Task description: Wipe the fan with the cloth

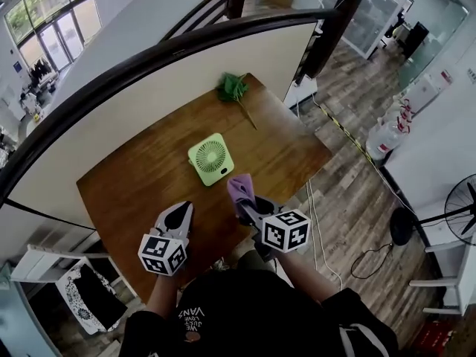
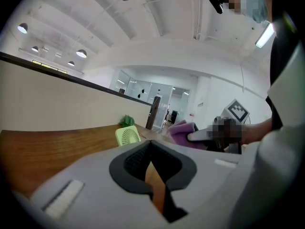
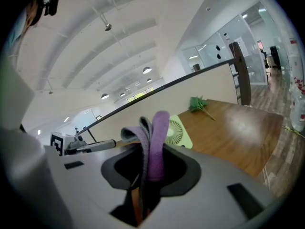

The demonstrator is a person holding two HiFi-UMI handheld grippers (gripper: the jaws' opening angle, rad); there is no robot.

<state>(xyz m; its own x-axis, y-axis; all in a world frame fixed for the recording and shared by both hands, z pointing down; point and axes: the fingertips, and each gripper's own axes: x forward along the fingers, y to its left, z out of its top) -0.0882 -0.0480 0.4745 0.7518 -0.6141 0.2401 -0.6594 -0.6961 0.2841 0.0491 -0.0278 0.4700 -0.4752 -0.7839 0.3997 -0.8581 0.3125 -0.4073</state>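
A small light-green square fan point(image 1: 210, 158) lies flat near the middle of the wooden table point(image 1: 134, 177). It also shows as a pale green square point(image 2: 127, 135) ahead in the left gripper view, and the fan point(image 3: 177, 132) peeks out behind the cloth in the right gripper view. My right gripper point(image 1: 244, 199) is shut on a folded purple cloth point(image 1: 240, 190), held just short of the fan's near right corner. The cloth point(image 3: 153, 144) stands up between the jaws. My left gripper point(image 1: 177, 216) is shut with nothing in it, over the table's near edge to the fan's left.
A green plastic plant sprig point(image 1: 235, 89) lies at the table's far edge. A beige partition point(image 1: 171, 88) with a dark rail borders the table's back and left. Cables point(image 1: 316, 222) trail on the wooden floor at the right, where a standing fan point(image 1: 461, 214) is.
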